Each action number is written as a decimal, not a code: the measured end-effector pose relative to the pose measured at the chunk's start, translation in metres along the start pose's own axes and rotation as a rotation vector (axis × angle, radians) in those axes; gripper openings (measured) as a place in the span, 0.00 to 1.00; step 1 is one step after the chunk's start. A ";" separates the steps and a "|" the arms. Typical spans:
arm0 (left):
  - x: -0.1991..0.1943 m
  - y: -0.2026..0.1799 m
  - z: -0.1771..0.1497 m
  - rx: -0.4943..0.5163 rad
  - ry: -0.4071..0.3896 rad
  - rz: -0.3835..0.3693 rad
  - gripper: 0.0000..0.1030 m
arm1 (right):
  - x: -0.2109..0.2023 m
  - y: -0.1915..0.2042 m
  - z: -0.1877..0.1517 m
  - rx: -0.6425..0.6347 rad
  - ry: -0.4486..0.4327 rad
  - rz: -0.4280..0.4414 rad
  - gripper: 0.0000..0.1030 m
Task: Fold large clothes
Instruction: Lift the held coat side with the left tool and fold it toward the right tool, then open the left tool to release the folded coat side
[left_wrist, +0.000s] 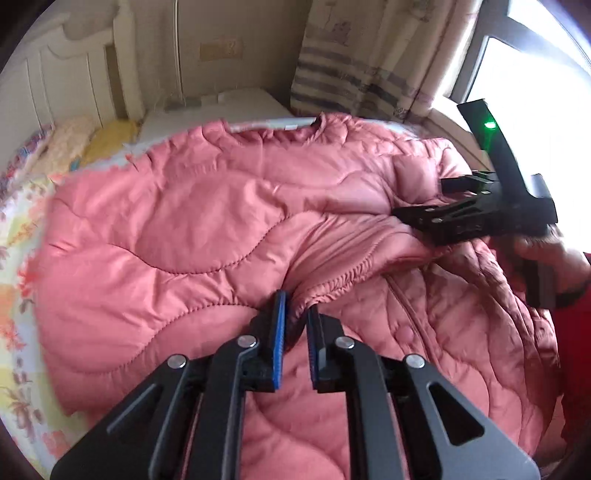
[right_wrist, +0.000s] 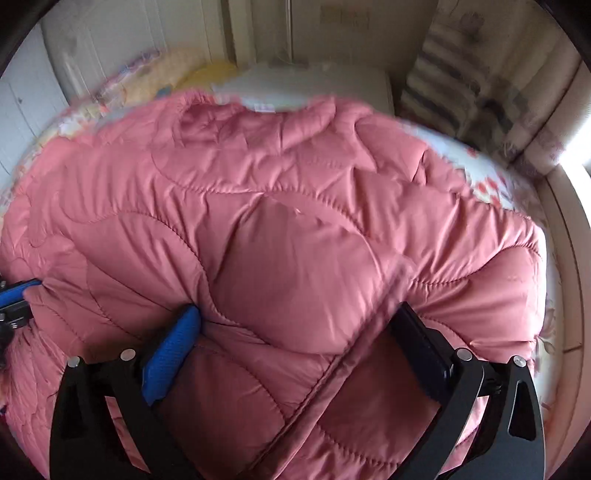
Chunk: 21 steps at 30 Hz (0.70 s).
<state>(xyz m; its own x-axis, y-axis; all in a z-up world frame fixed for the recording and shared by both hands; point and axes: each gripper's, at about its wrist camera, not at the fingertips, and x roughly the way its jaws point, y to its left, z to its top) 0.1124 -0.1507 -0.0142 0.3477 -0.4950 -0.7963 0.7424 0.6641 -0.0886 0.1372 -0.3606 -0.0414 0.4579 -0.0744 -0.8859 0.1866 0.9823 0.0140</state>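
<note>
A large pink quilted jacket (left_wrist: 207, 221) lies spread on the bed, collar toward the far wall; it fills the right wrist view (right_wrist: 280, 229). My left gripper (left_wrist: 295, 306) is nearly shut, its blue pads pinching a gathered fold of the jacket near the middle. My right gripper (right_wrist: 295, 317) has its jaws wide apart around a thick puffy fold at the jacket's near edge, touching both pads. In the left wrist view the right gripper (left_wrist: 417, 201) lies at the jacket's right side, held by a hand.
A floral bedsheet (left_wrist: 22, 280) covers the bed under the jacket. A white headboard (left_wrist: 66, 85) and pillows (left_wrist: 92, 140) are at the far left. A striped curtain (left_wrist: 343, 74) and bright window (left_wrist: 535, 85) stand at the right.
</note>
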 end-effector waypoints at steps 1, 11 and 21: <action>-0.008 -0.002 -0.002 0.010 -0.013 0.016 0.11 | -0.006 0.001 0.001 0.010 0.006 0.012 0.96; -0.003 -0.011 -0.012 0.050 0.059 0.150 0.61 | -0.005 -0.010 0.010 0.017 -0.046 -0.140 0.95; -0.047 0.002 0.018 -0.057 -0.077 0.086 0.62 | 0.004 -0.014 0.013 -0.018 -0.044 -0.236 0.95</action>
<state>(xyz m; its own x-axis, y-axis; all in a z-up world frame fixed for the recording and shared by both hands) 0.1082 -0.1363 0.0335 0.4531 -0.4754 -0.7541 0.6753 0.7353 -0.0578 0.1474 -0.3763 -0.0390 0.4412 -0.3093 -0.8424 0.2780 0.9397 -0.1994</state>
